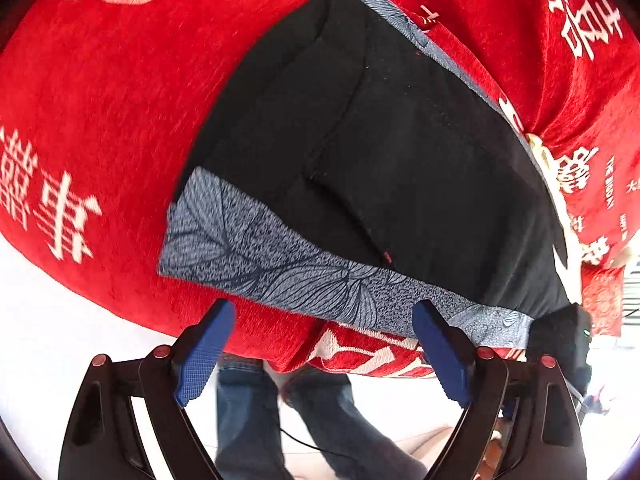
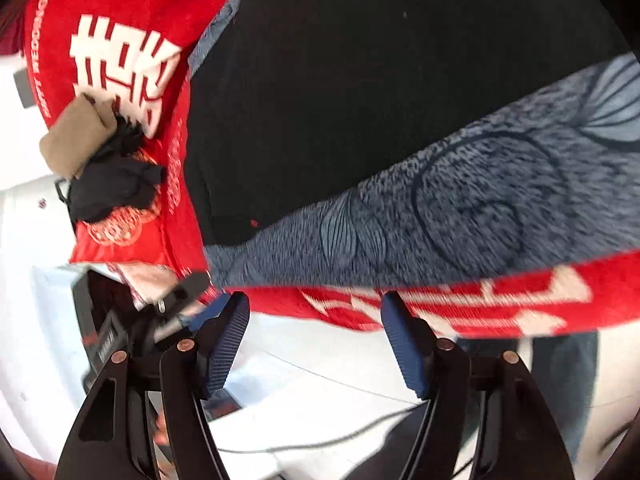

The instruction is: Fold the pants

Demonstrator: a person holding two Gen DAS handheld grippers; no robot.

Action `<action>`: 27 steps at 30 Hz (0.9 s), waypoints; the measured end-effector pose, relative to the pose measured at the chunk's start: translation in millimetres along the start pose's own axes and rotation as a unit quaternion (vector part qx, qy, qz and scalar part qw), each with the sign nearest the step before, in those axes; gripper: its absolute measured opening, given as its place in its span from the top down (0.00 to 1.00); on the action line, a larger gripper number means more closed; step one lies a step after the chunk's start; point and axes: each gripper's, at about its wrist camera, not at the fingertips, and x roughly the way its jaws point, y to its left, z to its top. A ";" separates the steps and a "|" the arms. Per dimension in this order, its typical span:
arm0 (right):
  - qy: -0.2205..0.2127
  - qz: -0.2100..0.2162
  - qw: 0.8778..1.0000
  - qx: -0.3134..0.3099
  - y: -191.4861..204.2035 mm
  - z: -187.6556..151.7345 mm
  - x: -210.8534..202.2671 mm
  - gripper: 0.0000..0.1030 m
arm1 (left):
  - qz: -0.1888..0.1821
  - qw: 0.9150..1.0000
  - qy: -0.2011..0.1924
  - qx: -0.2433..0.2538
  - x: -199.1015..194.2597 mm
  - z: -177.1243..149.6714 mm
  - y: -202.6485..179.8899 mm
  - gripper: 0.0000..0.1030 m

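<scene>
Black pants with a blue-grey leaf-patterned band lie spread on a table under a red cloth with white characters. The band runs along the table's near edge. My left gripper is open just short of that band, its blue pads empty. In the right wrist view the same black pants and patterned band fill the frame. My right gripper is open too, below the red cloth's hanging edge, holding nothing.
A tan folded cloth and a crumpled black garment sit on the red cloth's left corner. A person's legs in jeans stand on the white floor below. A black device sits by the right gripper's left finger.
</scene>
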 end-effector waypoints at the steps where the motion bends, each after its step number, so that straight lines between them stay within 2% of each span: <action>1: -0.006 0.014 1.000 0.006 -1.1 2.6 2.0 0.30 | -0.006 1.000 0.000 -0.003 1.9 -1.1 1.3 0.11; 4: -0.020 0.046 0.998 0.035 -6.0 2.1 4.9 0.31 | -0.039 0.999 0.006 -0.020 10.5 -4.6 6.9 0.11; 5: -0.022 0.055 0.997 0.048 -8.6 1.7 4.6 0.51 | -0.058 0.998 0.012 -0.030 14.8 -4.5 9.0 0.11; 6: -0.022 0.069 0.995 0.062 -11.1 1.5 5.0 0.76 | -0.084 0.995 0.023 -0.045 21.0 -5.8 9.8 0.11; 7: -0.026 0.086 0.992 0.084 -14.5 1.8 2.0 0.97 | -0.095 0.994 0.027 -0.054 24.7 -5.1 11.4 0.11; 9: -0.037 0.111 0.991 0.072 -2.7 4.7 -7.0 0.97 | -0.117 0.989 0.031 -0.079 29.0 -1.6 11.3 0.11; 13: -0.021 0.114 0.993 -0.006 32.2 5.6 -24.1 0.97 | -0.155 0.982 0.002 -0.112 28.3 17.1 1.4 0.11; 14: -0.014 0.108 0.994 -0.017 34.2 5.3 -26.0 0.97 | -0.147 0.983 -0.007 -0.112 28.2 22.6 -1.8 0.16; 15: -0.006 0.099 0.995 -0.027 33.8 5.1 -27.0 0.97 | -0.130 0.986 -0.016 -0.107 29.7 28.2 -5.6 0.27; 16: 0.002 0.074 0.997 -0.037 30.2 5.9 -28.7 0.93 | -0.109 0.989 -0.013 -0.097 35.0 33.7 -9.6 0.53; 17: 0.003 0.046 0.998 -0.039 25.4 5.9 -31.7 0.92 | -0.085 0.992 -0.001 -0.089 42.5 37.7 -11.9 0.58; 18: 0.004 0.026 0.999 -0.037 19.4 6.1 -35.5 0.87 | -0.080 0.993 0.001 -0.087 46.7 38.7 -12.3 0.59; 20: -0.013 0.002 1.000 -0.014 -4.3 5.1 -52.4 0.55 | -0.084 0.993 0.001 -0.079 46.3 38.8 -12.3 0.59; 21: -0.030 -0.003 1.000 0.003 -17.0 3.0 -64.6 0.52 | -0.082 0.994 0.003 -0.073 45.8 38.4 -13.8 0.59; 24: -0.074 0.003 0.995 0.062 -52.9 -0.9 -96.6 0.51 | -0.078 0.994 0.014 -0.070 49.3 40.4 -19.4 0.59; 27: -0.098 0.043 0.989 0.101 -78.0 -4.1 -106.9 0.52 | -0.078 0.994 0.020 -0.068 52.4 41.2 -18.3 0.59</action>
